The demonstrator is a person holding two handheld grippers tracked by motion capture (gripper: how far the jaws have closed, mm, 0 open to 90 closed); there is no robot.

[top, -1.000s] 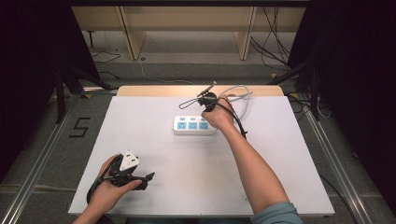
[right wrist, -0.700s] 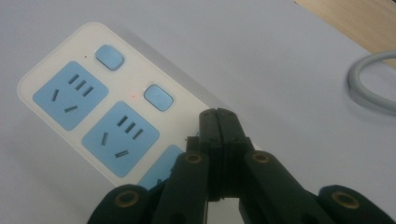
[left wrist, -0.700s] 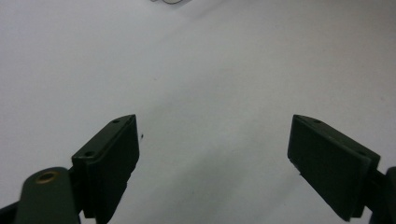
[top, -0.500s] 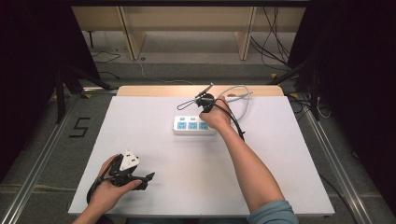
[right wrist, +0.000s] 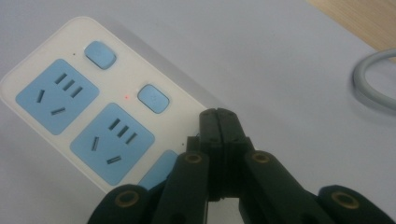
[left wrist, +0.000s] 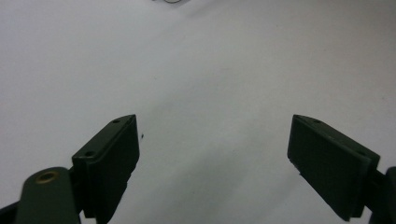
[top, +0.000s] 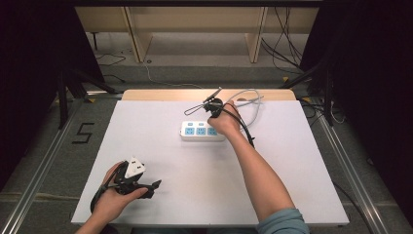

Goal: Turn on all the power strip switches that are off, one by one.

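A white power strip [top: 202, 130] with blue sockets lies at the far middle of the white table [top: 292, 161]. My right gripper [top: 212, 112] is held over the strip's right end, pointing down. In the right gripper view its jaws [right wrist: 218, 119] are shut with nothing between them, tips just above the strip [right wrist: 84, 107] beside a blue switch button [right wrist: 153, 98]; a small red light [right wrist: 126, 97] glows next to it. My left gripper [top: 146, 187] rests near the front left of the table, jaws wide open [left wrist: 212, 140] over bare table.
A grey cable [top: 248, 100] loops from the strip's right end toward the table's wooden far edge [top: 156, 94]; the same cable [right wrist: 373, 84] curves at the right of the right gripper view. Black stands and cables lie on the floor around the table.
My right gripper has shifted slightly left and dipped closer to the strip. The left gripper has stayed where it was.
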